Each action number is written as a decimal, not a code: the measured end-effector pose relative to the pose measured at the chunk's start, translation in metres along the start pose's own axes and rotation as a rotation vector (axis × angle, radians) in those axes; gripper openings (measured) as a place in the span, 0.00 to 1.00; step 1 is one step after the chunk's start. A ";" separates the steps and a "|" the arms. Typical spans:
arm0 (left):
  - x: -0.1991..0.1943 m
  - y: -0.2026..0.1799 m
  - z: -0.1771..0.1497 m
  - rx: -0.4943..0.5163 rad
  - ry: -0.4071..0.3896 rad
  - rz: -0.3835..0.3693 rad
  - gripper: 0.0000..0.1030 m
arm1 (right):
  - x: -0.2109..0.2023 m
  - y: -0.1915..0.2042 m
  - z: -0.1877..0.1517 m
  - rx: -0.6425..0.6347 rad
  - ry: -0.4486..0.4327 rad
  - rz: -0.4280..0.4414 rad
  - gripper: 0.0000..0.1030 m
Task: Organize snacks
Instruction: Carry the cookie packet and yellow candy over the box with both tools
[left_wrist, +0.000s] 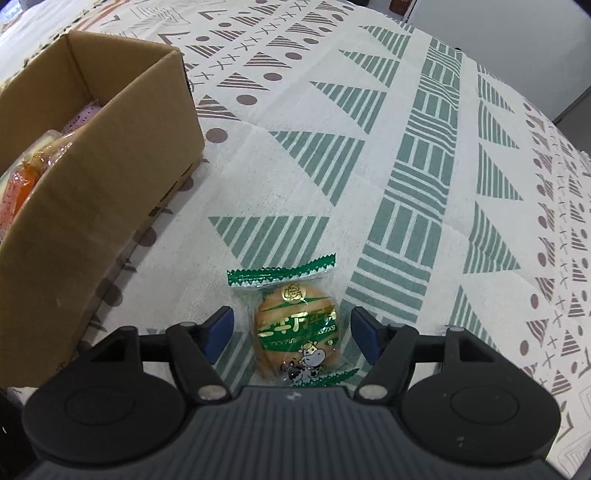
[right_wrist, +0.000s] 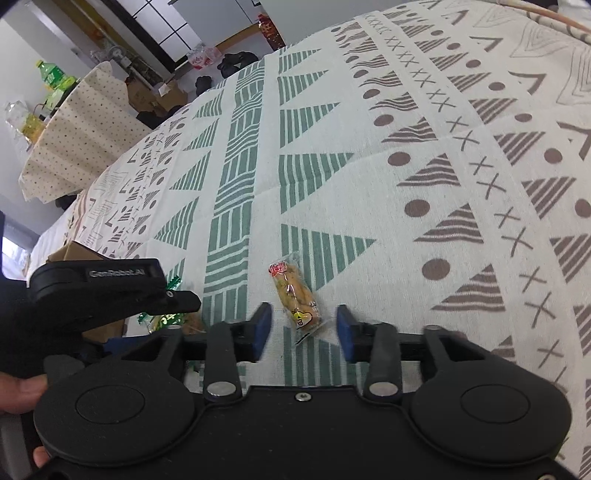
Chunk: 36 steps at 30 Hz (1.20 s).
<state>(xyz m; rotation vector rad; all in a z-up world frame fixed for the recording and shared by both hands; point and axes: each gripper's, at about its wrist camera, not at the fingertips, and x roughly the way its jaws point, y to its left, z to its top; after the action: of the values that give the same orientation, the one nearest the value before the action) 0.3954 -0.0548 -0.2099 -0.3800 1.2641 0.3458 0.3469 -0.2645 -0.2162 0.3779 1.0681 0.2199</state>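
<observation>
A round biscuit in a green wrapper with a cartoon cow (left_wrist: 297, 332) lies flat on the patterned tablecloth (left_wrist: 369, 166). My left gripper (left_wrist: 293, 334) stands open around it, its blue pads clear of the wrapper on both sides. In the right wrist view a small clear pack of yellow-brown snack with a red end (right_wrist: 297, 299) lies on the cloth. My right gripper (right_wrist: 304, 332) is open around its near end, the pads not touching it. The left gripper's black body (right_wrist: 99, 286) shows at the left of that view, above the green wrapper (right_wrist: 166, 317).
An open cardboard box (left_wrist: 110, 155) stands at the left of the left wrist view, holding several wrapped snacks in orange, yellow and purple. Beyond the table's far edge are a second cloth-covered table (right_wrist: 81, 133) with bottles and cardboard boxes on the floor. A hand (right_wrist: 18, 395) grips the handle.
</observation>
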 end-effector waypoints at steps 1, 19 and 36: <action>0.000 -0.001 0.000 0.008 -0.002 0.006 0.67 | 0.001 0.000 0.000 -0.007 -0.002 -0.007 0.47; -0.012 0.008 -0.013 0.066 -0.035 0.026 0.46 | 0.020 0.017 0.007 -0.038 0.027 -0.041 0.19; -0.068 0.036 -0.023 0.045 -0.143 -0.051 0.46 | -0.018 0.042 0.004 0.066 -0.033 0.000 0.19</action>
<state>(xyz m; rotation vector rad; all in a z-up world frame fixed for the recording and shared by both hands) 0.3416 -0.0367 -0.1537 -0.3430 1.1185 0.2952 0.3421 -0.2336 -0.1826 0.4394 1.0444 0.1786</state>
